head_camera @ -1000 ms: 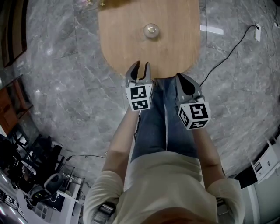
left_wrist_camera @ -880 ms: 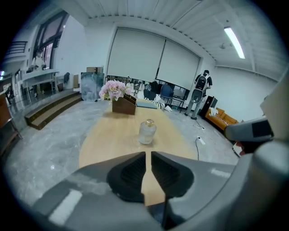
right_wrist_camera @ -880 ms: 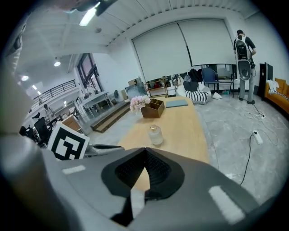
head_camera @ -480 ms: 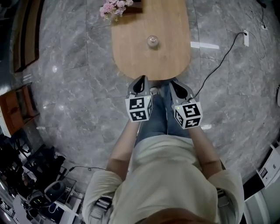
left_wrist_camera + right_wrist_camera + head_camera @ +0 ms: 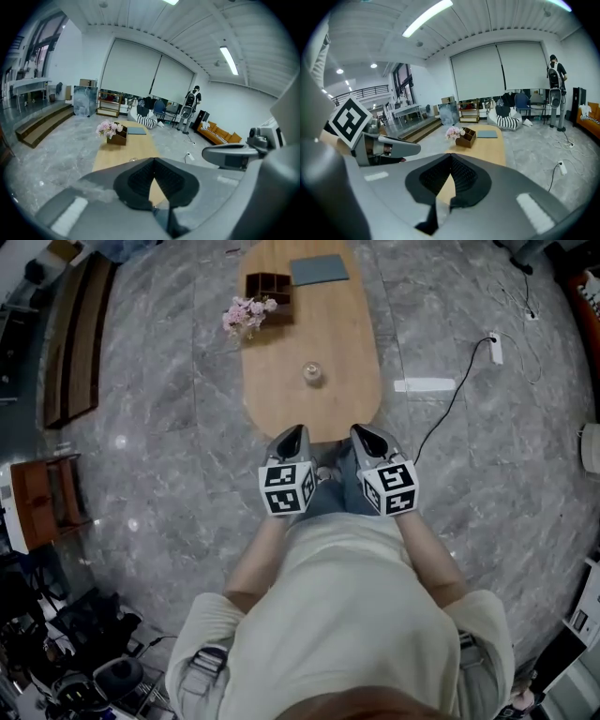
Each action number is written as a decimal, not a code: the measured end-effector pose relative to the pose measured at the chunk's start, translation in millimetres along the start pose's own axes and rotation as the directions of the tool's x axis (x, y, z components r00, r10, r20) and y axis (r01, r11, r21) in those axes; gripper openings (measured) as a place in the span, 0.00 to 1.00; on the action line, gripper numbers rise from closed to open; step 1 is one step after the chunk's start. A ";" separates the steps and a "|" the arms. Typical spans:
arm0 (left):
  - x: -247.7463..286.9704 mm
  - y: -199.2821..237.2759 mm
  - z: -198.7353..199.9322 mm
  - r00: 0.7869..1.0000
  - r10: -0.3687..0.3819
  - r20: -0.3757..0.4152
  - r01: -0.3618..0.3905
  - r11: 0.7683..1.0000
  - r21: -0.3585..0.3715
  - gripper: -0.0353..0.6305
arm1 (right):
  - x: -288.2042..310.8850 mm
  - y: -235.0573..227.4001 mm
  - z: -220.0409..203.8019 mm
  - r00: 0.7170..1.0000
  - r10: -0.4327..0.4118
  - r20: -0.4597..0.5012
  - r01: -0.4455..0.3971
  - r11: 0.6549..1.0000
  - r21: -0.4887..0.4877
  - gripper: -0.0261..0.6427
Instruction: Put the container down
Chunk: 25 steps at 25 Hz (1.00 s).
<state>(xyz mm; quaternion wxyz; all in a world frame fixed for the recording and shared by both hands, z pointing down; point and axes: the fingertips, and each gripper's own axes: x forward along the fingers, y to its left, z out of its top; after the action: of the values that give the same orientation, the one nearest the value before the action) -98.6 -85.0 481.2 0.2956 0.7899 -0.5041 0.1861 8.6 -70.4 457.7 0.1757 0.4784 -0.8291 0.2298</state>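
Container [image 5: 312,373] stands on the wooden surface [image 5: 281,395], well apart from us. Fingers of our left gripper [image 5: 294,432] and right gripper [image 5: 360,432] are clenched on nothing. We judge the set-down done; next we need only back away.

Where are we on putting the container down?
Done, it seems: the container stands free on the table. In hand: nothing; the left gripper and right gripper are both shut and empty, held close to the body. Left to do: nothing visible.
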 end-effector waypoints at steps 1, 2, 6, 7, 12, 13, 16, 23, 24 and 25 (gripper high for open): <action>-3.4 -5.5 6.3 1.000 -0.007 0.004 0.007 1.000 0.008 0.05 | -5.2 0.0 7.5 1.000 -0.003 0.013 0.003 1.000 -0.002 0.04; -6.6 -10.7 11.9 1.000 -0.015 0.008 0.015 1.000 0.018 0.05 | -10.0 0.7 14.1 1.000 -0.006 0.026 0.006 1.000 -0.005 0.04; -16.0 -28.9 31.3 0.999 -0.047 0.023 0.046 0.998 0.051 0.05 | -24.5 3.7 33.2 0.998 -0.014 0.064 0.015 1.000 -0.019 0.04; -18.9 -32.4 35.3 0.998 -0.053 0.027 0.051 0.997 0.055 0.05 | -27.4 4.8 36.1 0.997 -0.014 0.070 0.016 1.000 -0.019 0.04; -35.4 -46.0 51.9 0.995 -0.072 0.065 0.066 0.994 0.086 0.05 | -38.6 9.8 49.6 0.995 0.003 0.096 -0.002 1.000 -0.015 0.04; -38.6 -47.7 53.9 0.995 -0.073 0.072 0.067 0.994 0.091 0.05 | -40.2 10.9 52.7 0.995 0.010 0.100 -0.009 1.000 -0.014 0.04; -47.3 -50.4 54.4 0.993 -0.073 0.087 0.065 0.993 0.095 0.05 | -44.7 16.7 58.9 0.993 0.034 0.113 -0.033 0.999 -0.015 0.04; -52.0 -43.3 61.4 0.992 -0.051 0.114 0.043 0.996 0.073 0.05 | -45.7 22.9 66.4 0.988 0.070 0.135 -0.066 0.997 -0.032 0.04; -52.6 -43.3 62.7 0.992 -0.050 0.117 0.041 0.996 0.074 0.05 | -46.0 22.4 67.4 0.988 0.070 0.137 -0.066 0.997 -0.031 0.04; -52.8 -43.8 63.5 0.992 -0.049 0.119 0.040 0.996 0.076 0.05 | -46.4 21.5 68.1 0.988 0.069 0.139 -0.065 0.997 -0.030 0.04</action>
<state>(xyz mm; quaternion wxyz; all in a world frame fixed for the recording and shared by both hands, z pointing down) -81.5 -76.4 389.7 0.2395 0.8210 -0.4961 0.1499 7.2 -65.4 372.7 0.1154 0.4631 -0.8578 0.1908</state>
